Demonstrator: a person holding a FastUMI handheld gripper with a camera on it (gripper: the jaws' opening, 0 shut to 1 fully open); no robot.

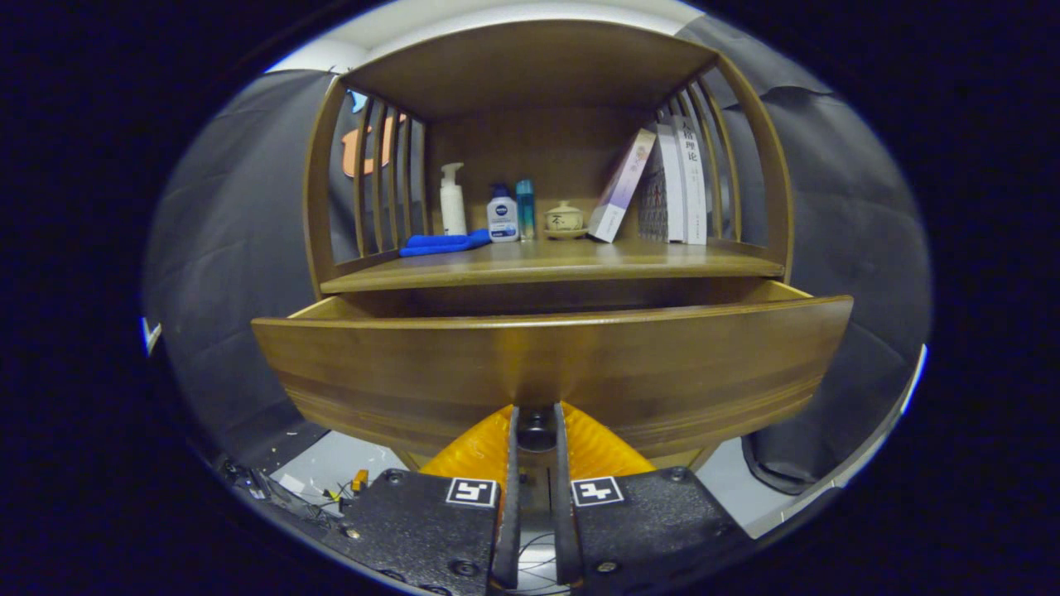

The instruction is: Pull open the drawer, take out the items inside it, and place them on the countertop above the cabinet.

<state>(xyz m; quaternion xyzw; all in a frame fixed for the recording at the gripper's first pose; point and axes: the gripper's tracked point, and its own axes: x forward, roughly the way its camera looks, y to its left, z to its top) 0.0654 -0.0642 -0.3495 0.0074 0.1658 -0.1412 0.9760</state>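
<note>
The wooden drawer (546, 364) stands pulled out from the cabinet, its wide curved front right ahead of me. At the lower middle of that front is a small dark knob (537, 430). My gripper (536, 424) is shut on the knob, with an orange finger (476, 451) pressing on each side of it. The drawer's inside is hidden behind its front. Above it runs the countertop (546, 263), a wooden shelf board.
On the countertop stand a blue cloth (443, 243), a white pump bottle (452, 200), a small white-and-blue bottle (502, 215), a slim blue bottle (525, 209), a lidded cup (566, 219) and leaning books (662, 182). Slatted wooden sides close the shelf. Cables lie on the floor (331, 488).
</note>
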